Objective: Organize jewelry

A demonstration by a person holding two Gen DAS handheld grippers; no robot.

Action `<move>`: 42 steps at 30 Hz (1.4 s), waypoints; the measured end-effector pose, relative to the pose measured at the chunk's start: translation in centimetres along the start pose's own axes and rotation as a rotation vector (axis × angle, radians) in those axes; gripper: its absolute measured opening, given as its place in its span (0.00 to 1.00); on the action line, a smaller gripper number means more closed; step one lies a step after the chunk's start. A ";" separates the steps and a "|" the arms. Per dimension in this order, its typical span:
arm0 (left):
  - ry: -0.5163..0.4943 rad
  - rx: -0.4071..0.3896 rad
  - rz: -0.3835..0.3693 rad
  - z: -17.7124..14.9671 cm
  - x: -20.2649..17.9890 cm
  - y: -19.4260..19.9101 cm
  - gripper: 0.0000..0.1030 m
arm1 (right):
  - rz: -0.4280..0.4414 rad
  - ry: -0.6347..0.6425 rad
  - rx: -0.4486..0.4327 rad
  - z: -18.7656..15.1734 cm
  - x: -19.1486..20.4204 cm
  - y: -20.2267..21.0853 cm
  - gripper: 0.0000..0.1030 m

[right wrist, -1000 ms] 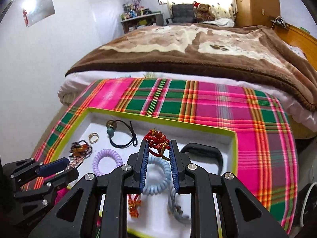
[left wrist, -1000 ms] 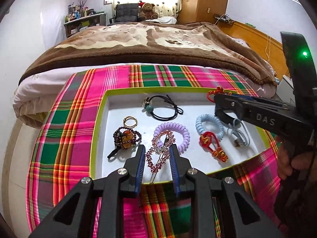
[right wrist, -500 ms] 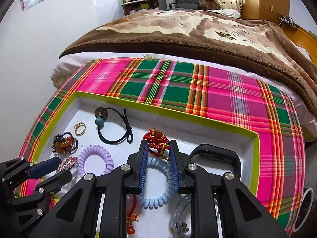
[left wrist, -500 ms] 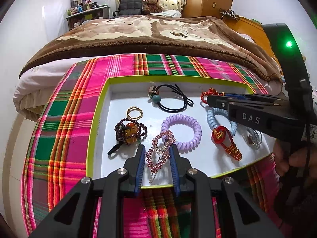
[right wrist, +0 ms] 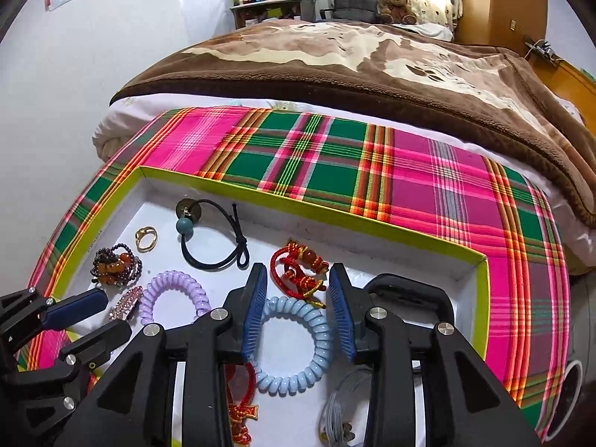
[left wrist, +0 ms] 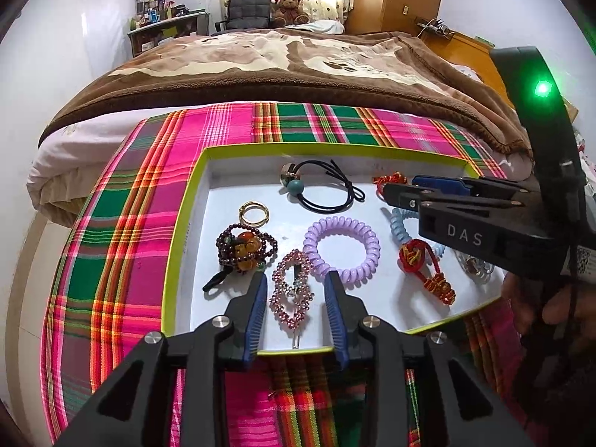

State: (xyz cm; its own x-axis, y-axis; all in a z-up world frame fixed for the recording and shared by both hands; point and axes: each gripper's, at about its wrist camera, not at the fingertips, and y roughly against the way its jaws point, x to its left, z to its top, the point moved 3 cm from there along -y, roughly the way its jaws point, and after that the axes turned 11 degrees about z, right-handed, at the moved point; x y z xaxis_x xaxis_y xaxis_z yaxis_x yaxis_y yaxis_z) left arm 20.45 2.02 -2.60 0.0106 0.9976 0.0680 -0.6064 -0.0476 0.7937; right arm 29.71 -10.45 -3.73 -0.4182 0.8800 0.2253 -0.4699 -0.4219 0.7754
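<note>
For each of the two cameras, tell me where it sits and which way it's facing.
Left wrist: on the left tool, facing the bed across the tray; its open fingers flank the pink hair clip; the right tool and a hand show.
Right wrist: on the right tool, over the tray's right part; open fingers flank the red knot bracelet; left tool shows.
Shared: tray, purple coil, bed.

Right gripper (left wrist: 400,190) covers most of the red knotted cord (left wrist: 389,178) and part of the blue coil tie (left wrist: 398,225). Clear bracelet (left wrist: 475,268) half hidden under it. Shelf bottles (left wrist: 149,18) too small to identify. Black strap (right wrist: 406,287) mostly behind fingers.
</note>
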 end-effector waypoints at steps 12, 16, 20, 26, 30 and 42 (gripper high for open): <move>0.004 -0.008 0.005 0.2 -0.1 0.6 0.41 | 0.018 -0.019 -0.040 0.2 0.2 1.0 0.35; 0.010 -0.017 0.015 0.2 0.0 1.1 0.43 | 0.027 -0.037 -0.071 0.1 0.2 2.0 0.38; 0.012 -0.034 0.034 0.1 -0.1 2.0 0.50 | 0.043 -0.048 -0.131 -0.7 0.7 4.3 0.50; 0.026 -0.072 0.075 -0.5 -0.2 3.8 0.50 | 0.036 -0.089 -0.212 -2.8 1.5 7.8 0.50; 0.033 -0.097 0.123 -1.1 -0.2 5.0 0.50 | -0.008 -0.112 -0.248 -4.5 2.1 9.4 0.50; 0.071 -0.134 0.158 -3.0 0.0 7.5 0.50 | -0.045 -0.132 -0.294 -8.7 4.3 12.6 0.50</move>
State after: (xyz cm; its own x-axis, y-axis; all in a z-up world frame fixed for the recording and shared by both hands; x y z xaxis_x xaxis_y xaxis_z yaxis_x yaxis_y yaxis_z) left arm 13.52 1.84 1.51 -0.1460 0.9795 0.1387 -0.6967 -0.2013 0.6886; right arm 15.26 -13.93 1.94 -0.2969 0.9117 0.2840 -0.6981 -0.4101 0.5869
